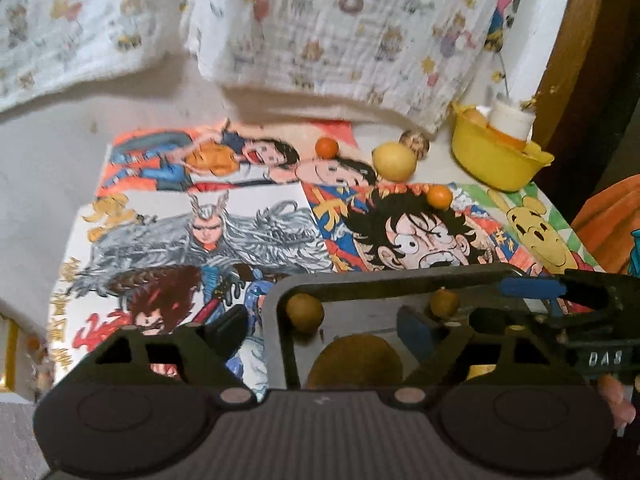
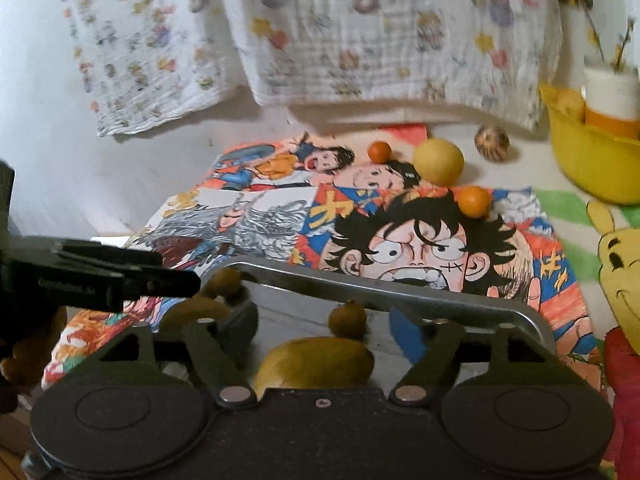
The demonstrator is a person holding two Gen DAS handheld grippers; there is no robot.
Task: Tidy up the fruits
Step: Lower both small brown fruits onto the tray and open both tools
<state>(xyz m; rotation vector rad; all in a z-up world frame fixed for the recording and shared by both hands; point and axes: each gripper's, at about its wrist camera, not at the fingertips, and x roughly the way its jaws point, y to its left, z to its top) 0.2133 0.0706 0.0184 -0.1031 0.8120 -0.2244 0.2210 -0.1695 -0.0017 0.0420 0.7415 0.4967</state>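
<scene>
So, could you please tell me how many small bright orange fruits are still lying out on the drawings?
2: one at the far edge beside the lemon, one nearer, on the black-haired face drawing. Duller fruits sit in the tray; more may be hidden.

- A home, most likely a child's or family room, not a workplace.
- Hand-coloured cartoon drawings (image 2: 420, 248) cover the desk (image 1: 48, 168) like a mat.
- Behind the drawings, white muslin cloths (image 2: 400, 40) printed with small cartoon figures hang down over the desk's far edge.
- Right of the drawings stands a yellow plastic bowl (image 1: 492, 156) holding a white cup (image 1: 512, 118).
- Loose fruit lies on the drawings: a lemon (image 2: 439, 161) and small oranges (image 2: 474, 201).
</scene>
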